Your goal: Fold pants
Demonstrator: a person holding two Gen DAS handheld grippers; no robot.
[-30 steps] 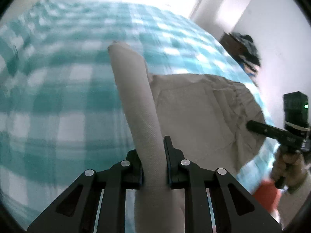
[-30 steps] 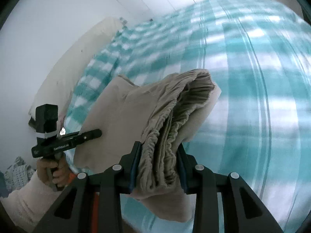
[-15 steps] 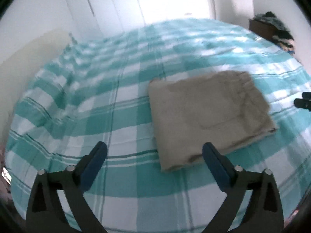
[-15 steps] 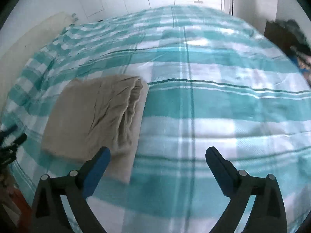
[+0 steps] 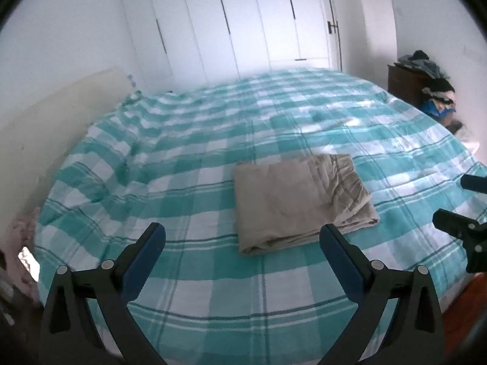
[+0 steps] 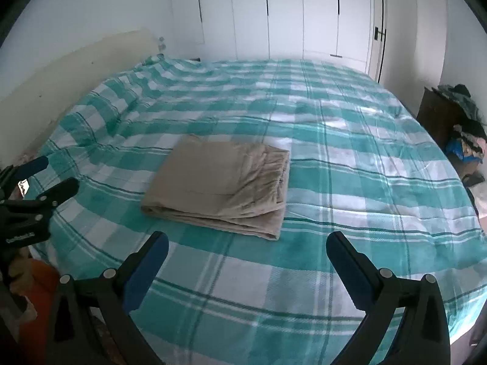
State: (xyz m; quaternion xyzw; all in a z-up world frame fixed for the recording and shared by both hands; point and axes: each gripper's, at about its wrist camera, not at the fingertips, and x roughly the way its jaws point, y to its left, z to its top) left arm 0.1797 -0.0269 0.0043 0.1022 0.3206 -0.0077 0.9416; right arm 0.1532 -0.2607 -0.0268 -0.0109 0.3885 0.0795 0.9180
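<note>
Nearest in the left wrist view, the left gripper (image 5: 242, 237) has its blue-padded fingers (image 5: 143, 258) spread wide and grips nothing. In the right wrist view the right gripper (image 6: 247, 245) is likewise spread wide and empty, hanging above the near edge of the bed (image 6: 350, 182).

Just beyond both grippers lie the pants (image 5: 299, 202), beige and folded into a compact rectangle, flat on the teal and white checked cover. No finger touches them. In the right wrist view the pants (image 6: 219, 184) sit left of centre, the gathered waistband on their right side and the stacked fold edges facing near.

At the left edge of that view the other gripper's dark fingers show, apart from the cloth.

Farther off, a pale headboard (image 6: 70, 70) stands along the left side of the bed. At far right, a dark cabinet (image 5: 404, 83) carries a heap of clothes (image 5: 435, 88). White wardrobe doors (image 6: 286, 12) fill the far wall.
</note>
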